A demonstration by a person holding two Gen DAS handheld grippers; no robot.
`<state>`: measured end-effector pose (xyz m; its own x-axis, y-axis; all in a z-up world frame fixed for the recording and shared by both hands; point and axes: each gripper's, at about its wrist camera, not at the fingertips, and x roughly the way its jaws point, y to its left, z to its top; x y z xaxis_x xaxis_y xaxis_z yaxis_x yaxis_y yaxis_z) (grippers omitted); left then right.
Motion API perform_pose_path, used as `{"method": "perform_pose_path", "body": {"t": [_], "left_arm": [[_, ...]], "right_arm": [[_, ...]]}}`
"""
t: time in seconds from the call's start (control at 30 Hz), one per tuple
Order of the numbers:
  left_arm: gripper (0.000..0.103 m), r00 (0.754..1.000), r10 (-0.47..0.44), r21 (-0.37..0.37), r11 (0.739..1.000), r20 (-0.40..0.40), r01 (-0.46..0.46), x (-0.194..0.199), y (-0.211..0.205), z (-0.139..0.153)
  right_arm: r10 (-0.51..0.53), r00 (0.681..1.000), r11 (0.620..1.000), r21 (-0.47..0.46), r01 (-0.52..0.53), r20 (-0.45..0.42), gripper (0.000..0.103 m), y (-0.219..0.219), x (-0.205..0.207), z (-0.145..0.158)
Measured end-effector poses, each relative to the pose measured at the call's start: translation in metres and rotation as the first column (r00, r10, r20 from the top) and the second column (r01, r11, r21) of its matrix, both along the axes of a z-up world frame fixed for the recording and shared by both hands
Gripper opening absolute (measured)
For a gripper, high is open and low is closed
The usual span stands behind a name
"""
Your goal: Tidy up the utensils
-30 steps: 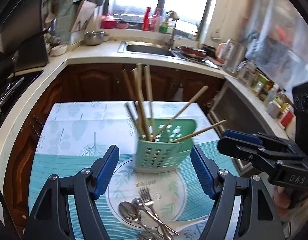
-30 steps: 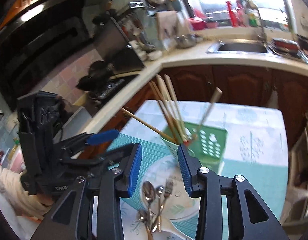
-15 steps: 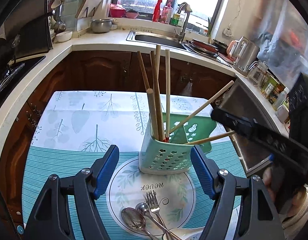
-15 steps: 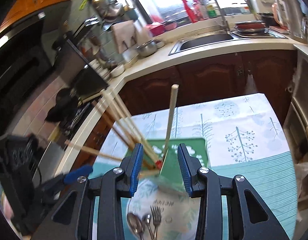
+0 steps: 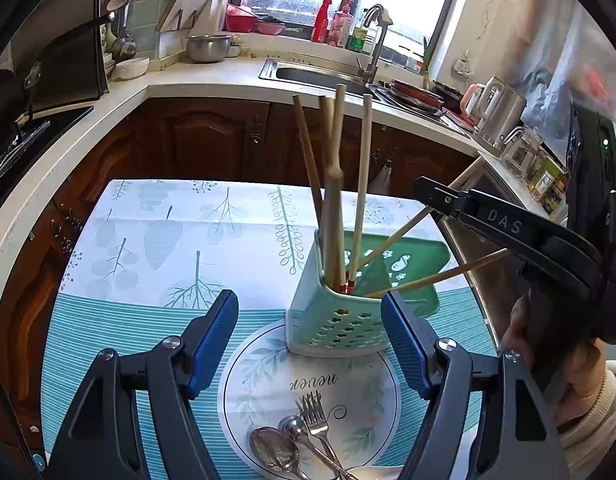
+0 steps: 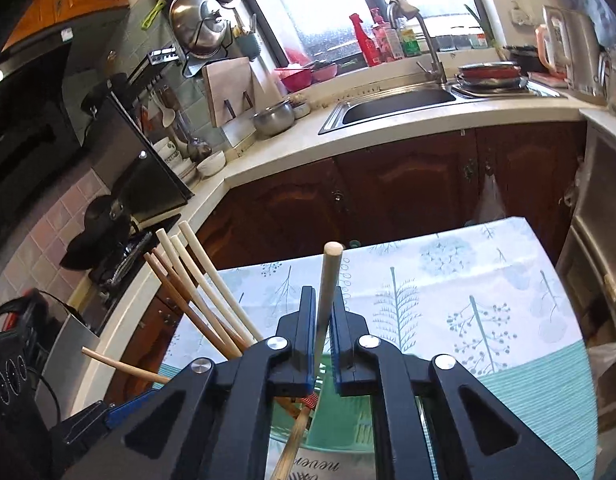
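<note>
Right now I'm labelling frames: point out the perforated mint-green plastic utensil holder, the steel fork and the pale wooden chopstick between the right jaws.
Perforated mint-green plastic utensil holder [image 5: 332, 330]: left wrist view, front wall.
Steel fork [image 5: 314, 410]: left wrist view, tines.
Pale wooden chopstick [image 6: 329, 280]: right wrist view, upper shaft.

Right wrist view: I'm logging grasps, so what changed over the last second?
The right tongs swung in over the green perforated plastic utensil holder and their jaws have just been closing; they are now shut on one pale wooden chopstick. The left tongs stayed open in front of the holder, holding nothing. The metal spoons and fork stayed on the round printed placemat.
</note>
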<state>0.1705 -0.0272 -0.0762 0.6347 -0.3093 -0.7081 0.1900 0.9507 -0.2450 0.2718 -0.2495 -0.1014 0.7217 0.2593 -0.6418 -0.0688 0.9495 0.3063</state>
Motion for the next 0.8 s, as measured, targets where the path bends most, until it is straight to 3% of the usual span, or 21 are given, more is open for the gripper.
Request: {"method": "perform_pose_path", "body": {"t": [0.3, 0.53, 0.8], "left_arm": [[0.072, 1.0, -0.001, -0.003, 1.0, 0.015, 0.001, 0.003, 0.004, 0.003], [0.072, 1.0, 0.003, -0.015, 1.0, 0.023, -0.003, 0.005, 0.009, 0.006], [0.072, 1.0, 0.009, -0.024, 1.0, 0.029, -0.009, 0.004, 0.015, 0.008]], "right_arm": [[0.088, 0.996, 0.983, -0.161, -0.091, -0.025, 0.005, 0.042, 0.021, 0.038], [0.149, 0.985, 0.913, -0.369, -0.172, -0.09, 0.005, 0.105, 0.04, 0.062], [0.182, 0.974, 0.944, -0.254, -0.211, -0.132, 0.01, 0.139, 0.062, 0.067]]}}
